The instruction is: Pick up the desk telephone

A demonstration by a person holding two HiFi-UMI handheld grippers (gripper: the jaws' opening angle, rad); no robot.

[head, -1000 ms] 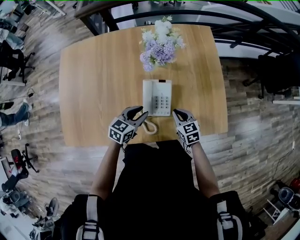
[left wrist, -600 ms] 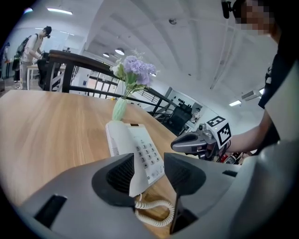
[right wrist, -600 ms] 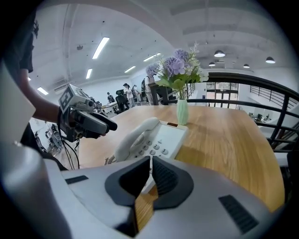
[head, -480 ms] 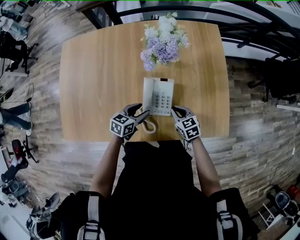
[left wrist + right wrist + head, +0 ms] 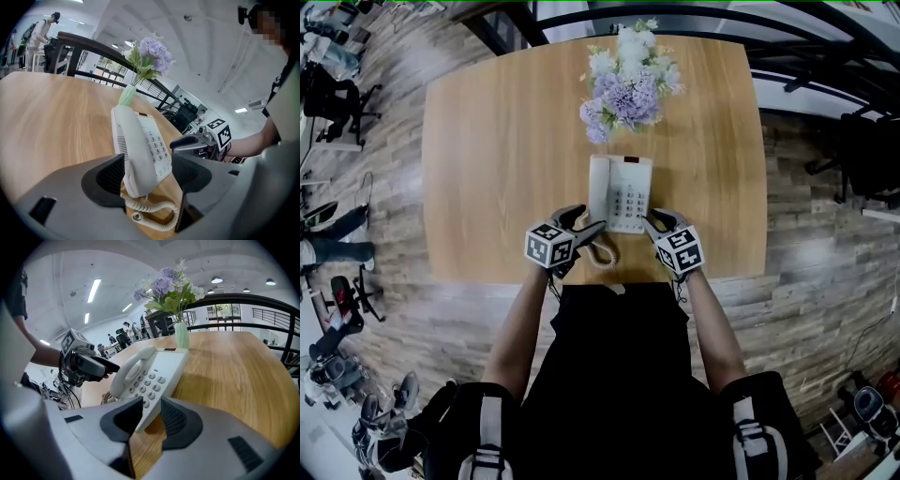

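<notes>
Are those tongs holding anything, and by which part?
Nothing yet. Both are opening: left tongs straddle the handset end of the white desk telephone, right tongs its front corner.

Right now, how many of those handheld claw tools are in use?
2. The left gripper is at the telephone's near-left corner, jaws opening with the handset's end between them. The right gripper is at the near-right corner, jaws opening with that corner between them. No others show.
</notes>
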